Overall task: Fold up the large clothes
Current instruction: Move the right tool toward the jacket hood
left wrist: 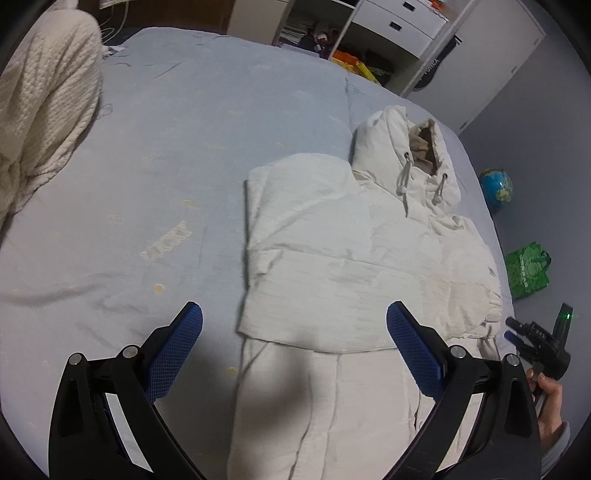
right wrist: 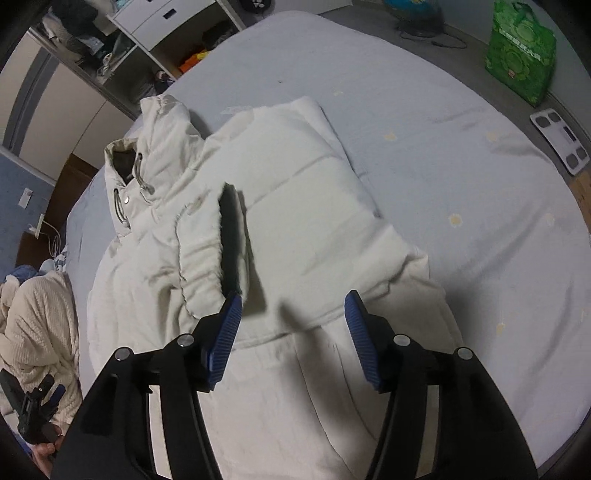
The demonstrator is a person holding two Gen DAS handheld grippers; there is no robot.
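A large white hooded jacket [left wrist: 351,258] lies on the pale blue bed [left wrist: 166,166], its sleeves folded in over the chest and its hood [left wrist: 406,155] at the far end. In the right wrist view the jacket [right wrist: 295,221] fills the middle, hood [right wrist: 147,147] to the left. My left gripper [left wrist: 294,343] is open and empty, held above the jacket's lower half. My right gripper [right wrist: 293,325] is open and empty above the folded sleeve and hem. The right gripper also shows in the left wrist view [left wrist: 535,339], and the left gripper in the right wrist view [right wrist: 37,406].
A cream knitted blanket [left wrist: 44,110] is heaped on the bed's left. White drawers and shelves [left wrist: 399,22] stand beyond the bed. A globe [left wrist: 496,186], a green bag [right wrist: 521,51] and a white scale [right wrist: 561,142] are on the floor beside the bed.
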